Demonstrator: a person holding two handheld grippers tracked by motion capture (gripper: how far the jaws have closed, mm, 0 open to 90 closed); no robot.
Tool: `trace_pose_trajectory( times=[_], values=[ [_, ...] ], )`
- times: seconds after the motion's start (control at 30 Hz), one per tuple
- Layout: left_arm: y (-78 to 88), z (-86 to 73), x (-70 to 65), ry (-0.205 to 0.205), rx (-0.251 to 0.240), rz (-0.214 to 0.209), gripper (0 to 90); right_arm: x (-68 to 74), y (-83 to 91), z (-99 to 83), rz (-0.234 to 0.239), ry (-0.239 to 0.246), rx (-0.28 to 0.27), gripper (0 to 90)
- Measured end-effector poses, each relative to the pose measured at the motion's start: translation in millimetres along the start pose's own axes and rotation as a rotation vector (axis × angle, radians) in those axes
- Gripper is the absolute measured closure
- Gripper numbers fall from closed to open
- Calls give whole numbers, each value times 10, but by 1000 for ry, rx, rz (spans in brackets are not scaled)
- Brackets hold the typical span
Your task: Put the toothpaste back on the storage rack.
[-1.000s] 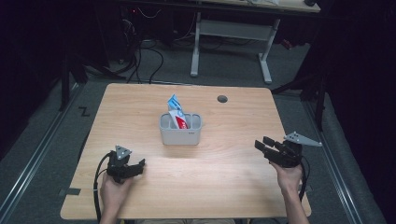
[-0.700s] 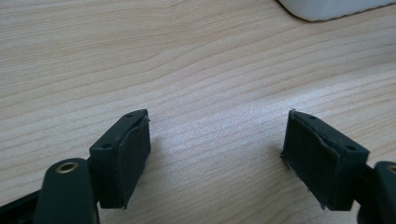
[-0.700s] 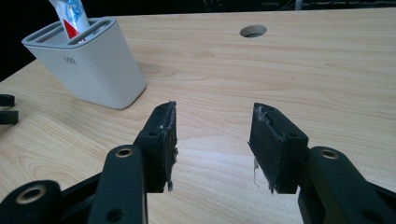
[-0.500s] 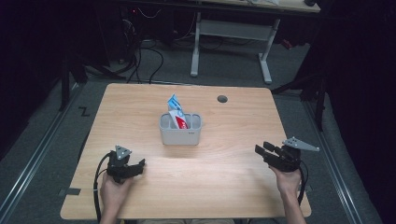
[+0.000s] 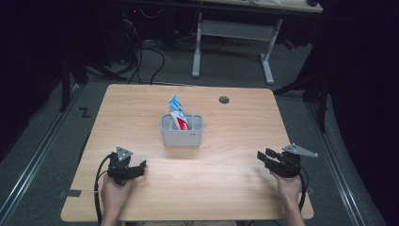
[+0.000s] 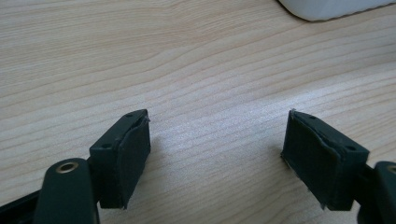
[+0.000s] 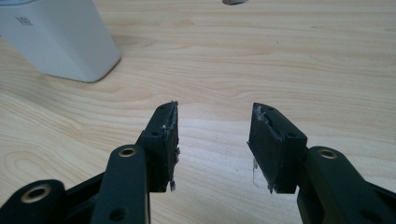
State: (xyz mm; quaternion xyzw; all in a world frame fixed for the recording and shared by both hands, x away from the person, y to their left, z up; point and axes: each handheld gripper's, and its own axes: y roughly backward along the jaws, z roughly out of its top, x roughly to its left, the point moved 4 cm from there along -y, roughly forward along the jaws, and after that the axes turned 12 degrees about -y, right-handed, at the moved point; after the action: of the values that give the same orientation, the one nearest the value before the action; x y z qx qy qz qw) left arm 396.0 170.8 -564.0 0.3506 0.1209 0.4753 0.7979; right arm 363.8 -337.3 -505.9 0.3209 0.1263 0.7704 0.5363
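Left claw (image 5: 136, 169): released, empty | right claw (image 5: 264, 157): released, empty | tube (image 5: 178, 114) in holder (image 5: 181, 137) on table (image 5: 235, 122) | handling not begun

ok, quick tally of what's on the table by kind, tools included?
Grey caddy: 1
Red, white and blue tube or packet standing in the caddy: 1
Hand-held tools, both with open jaws and nothing between them: 2 (left tool, right tool)
Total: 4
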Motion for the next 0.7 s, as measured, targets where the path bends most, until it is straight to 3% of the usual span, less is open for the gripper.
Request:
trace_pose_trajectory(
  times=[0.53,0.7],
  values=[
    [0,0,0,0,0,0,233,-102,-126,-230,-40,-17,56,508],
    [0,0,0,0,0,0,233,-85,-176,-255,-62,18,72,501]
  ],
)
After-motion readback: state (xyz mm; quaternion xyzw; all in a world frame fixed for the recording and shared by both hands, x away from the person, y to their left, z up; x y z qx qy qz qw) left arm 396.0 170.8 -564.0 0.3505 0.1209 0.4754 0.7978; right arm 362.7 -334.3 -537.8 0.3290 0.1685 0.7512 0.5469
